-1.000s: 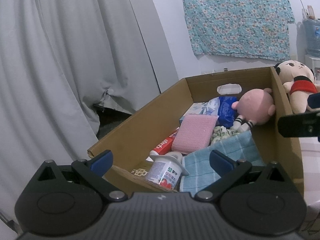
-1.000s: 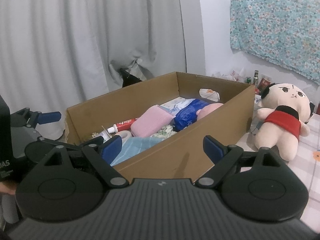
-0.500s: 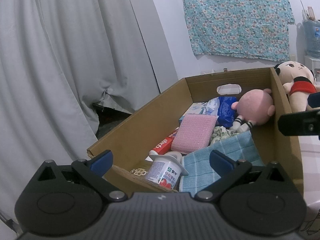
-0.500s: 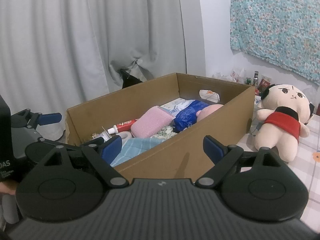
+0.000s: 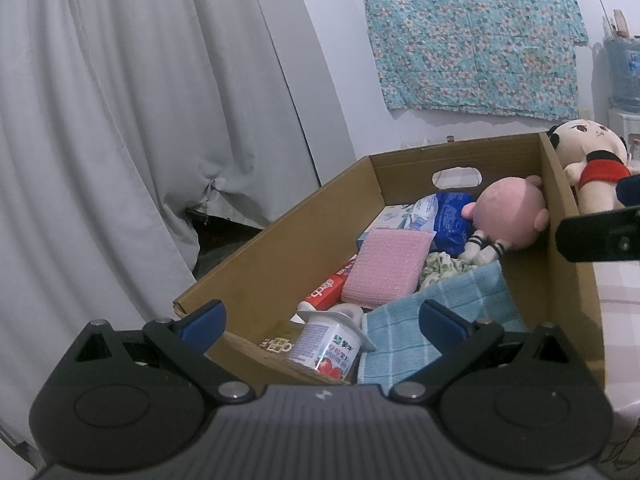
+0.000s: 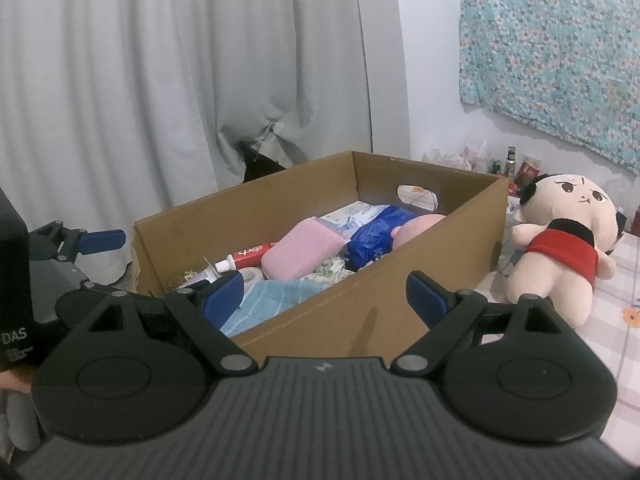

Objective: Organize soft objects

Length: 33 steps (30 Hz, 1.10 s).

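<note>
A cardboard box (image 5: 280,248) holds a pink plush doll (image 5: 508,220), a pink sponge pad (image 5: 386,266), a blue checked towel (image 5: 440,320), a floral cloth (image 5: 444,266), a blue packet (image 5: 452,216), a toothpaste tube (image 5: 328,290) and a yogurt cup (image 5: 332,348). My left gripper (image 5: 320,320) is open and empty at the box's near end. My right gripper (image 6: 324,296) is open and empty in front of the box's long side (image 6: 360,304). A plush doll in a red shirt (image 6: 560,244) sits outside, right of the box.
Grey curtains (image 5: 140,120) hang behind and left of the box. A floral cloth (image 5: 472,36) hangs on the wall. Small bottles (image 6: 512,164) stand behind the box. The surface at right has a checked cover (image 6: 624,280).
Both grippers have barely shifted; the right view has risen slightly over the box. Nothing was grasped or moved.
</note>
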{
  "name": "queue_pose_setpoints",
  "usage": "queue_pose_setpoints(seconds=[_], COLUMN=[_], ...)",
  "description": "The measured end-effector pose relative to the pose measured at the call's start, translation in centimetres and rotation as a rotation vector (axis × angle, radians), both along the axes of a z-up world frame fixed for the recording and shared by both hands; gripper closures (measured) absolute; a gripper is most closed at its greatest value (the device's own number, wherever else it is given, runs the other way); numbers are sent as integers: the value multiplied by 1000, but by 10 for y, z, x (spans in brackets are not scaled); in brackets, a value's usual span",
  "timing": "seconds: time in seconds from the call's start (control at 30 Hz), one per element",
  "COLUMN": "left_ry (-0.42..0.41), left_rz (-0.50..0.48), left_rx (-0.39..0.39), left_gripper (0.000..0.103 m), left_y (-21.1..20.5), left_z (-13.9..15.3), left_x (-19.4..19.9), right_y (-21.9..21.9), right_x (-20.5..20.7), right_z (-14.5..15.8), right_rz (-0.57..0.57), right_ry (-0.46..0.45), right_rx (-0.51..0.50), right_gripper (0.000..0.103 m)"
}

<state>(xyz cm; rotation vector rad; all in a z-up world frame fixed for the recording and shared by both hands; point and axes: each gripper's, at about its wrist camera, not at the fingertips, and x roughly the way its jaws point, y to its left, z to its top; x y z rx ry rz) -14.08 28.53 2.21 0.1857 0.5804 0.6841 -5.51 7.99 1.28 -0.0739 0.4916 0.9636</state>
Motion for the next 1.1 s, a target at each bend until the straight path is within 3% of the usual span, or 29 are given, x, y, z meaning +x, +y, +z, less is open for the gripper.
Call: queue_pose_setpoints(seconds=[1.1], left_ry=[22], left_rz=[-6], left_rx=[2], left_gripper=[0], left_y=[-2], left_z=[-2], left_x=[3], right_y=[-2], right_x=[3], right_z=[1], right_rz=[-7], right_ry=[8], right_rx=[-9], right_gripper=[14])
